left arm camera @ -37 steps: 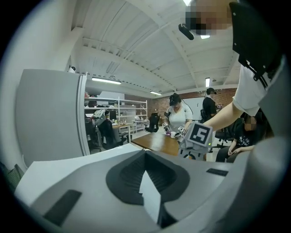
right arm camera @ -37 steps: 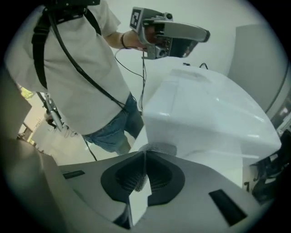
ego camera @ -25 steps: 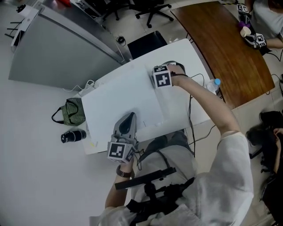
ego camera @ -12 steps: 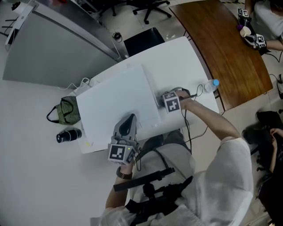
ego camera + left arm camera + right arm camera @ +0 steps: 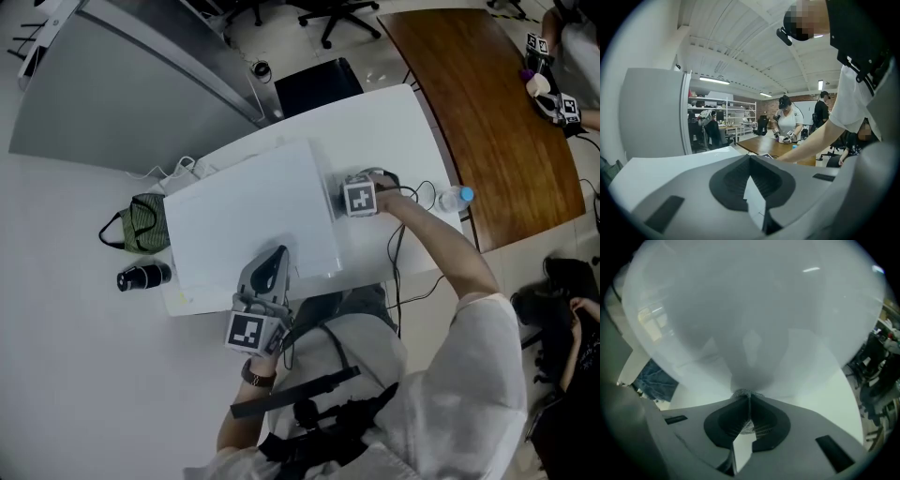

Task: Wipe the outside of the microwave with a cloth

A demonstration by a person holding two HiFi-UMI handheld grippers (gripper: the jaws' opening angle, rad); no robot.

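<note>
The white microwave [image 5: 251, 223] stands on a white table [image 5: 394, 122], seen from above. My right gripper [image 5: 361, 199] presses against the microwave's right side, about midway along it. It is shut on a small grey-white cloth [image 5: 746, 394], which bunches at the jaw tips against the white wall [image 5: 754, 324]. The cloth is hidden in the head view. My left gripper [image 5: 271, 264] rests on the near edge of the microwave's top. In the left gripper view the left gripper [image 5: 750, 161] is shut with nothing in it.
A water bottle [image 5: 452, 198] lies at the table's right edge, beside a brown table [image 5: 487, 112]. A black cable [image 5: 403, 234] hangs off the near edge. On the floor to the left are a green bag [image 5: 145, 223] and a black cylinder [image 5: 142, 277]. A grey partition [image 5: 112, 103] stands behind.
My right gripper swept from the far end of the microwave's right side toward me, then went back a little to the middle. The left gripper stayed put.
</note>
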